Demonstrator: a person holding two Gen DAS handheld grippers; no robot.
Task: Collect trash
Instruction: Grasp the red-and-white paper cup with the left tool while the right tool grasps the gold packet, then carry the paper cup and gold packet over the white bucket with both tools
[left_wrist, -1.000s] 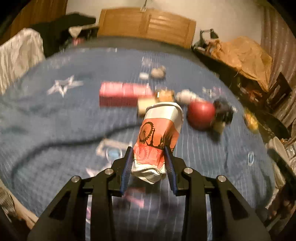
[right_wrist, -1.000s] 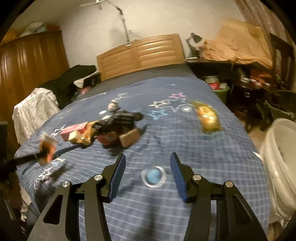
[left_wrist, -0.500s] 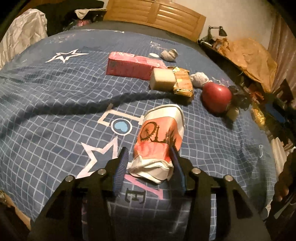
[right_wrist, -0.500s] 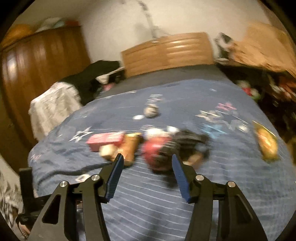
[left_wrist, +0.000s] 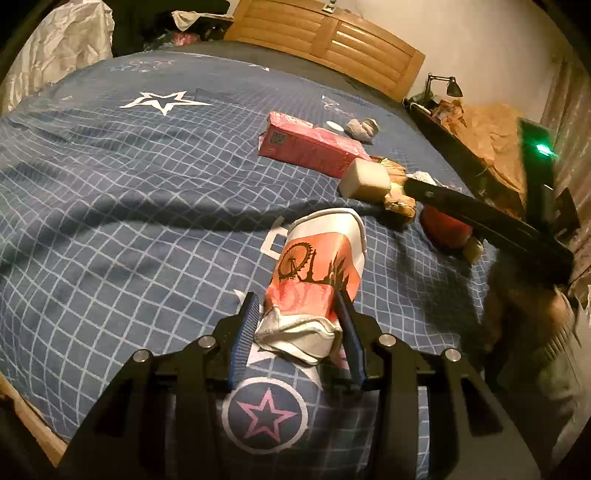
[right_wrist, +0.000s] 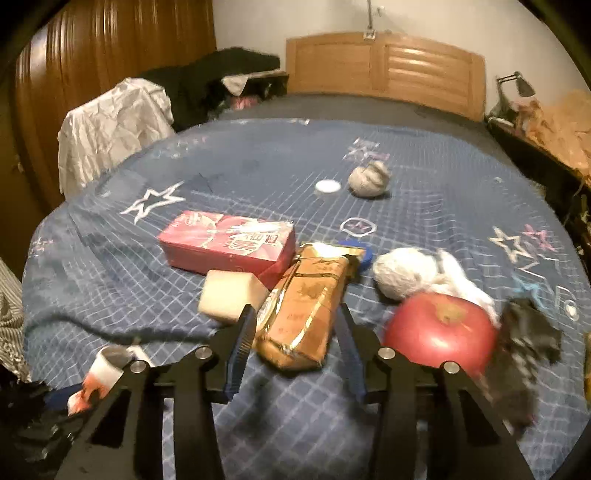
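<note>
While the left gripper clamped the crushed paper cup above the blue bedspread, the right gripper's jaws, just narrowing, straddled without touching the gold snack packet; its long axis ran between them.

The left gripper sits low in frame, jaws clamped on something. The right gripper, low centre, has jaws just closing, nothing pressed.

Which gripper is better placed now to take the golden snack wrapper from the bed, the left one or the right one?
Right. The right gripper already has the golden wrapper between its fingers, which have just been closing. The left gripper holds the crushed paper cup.
</note>
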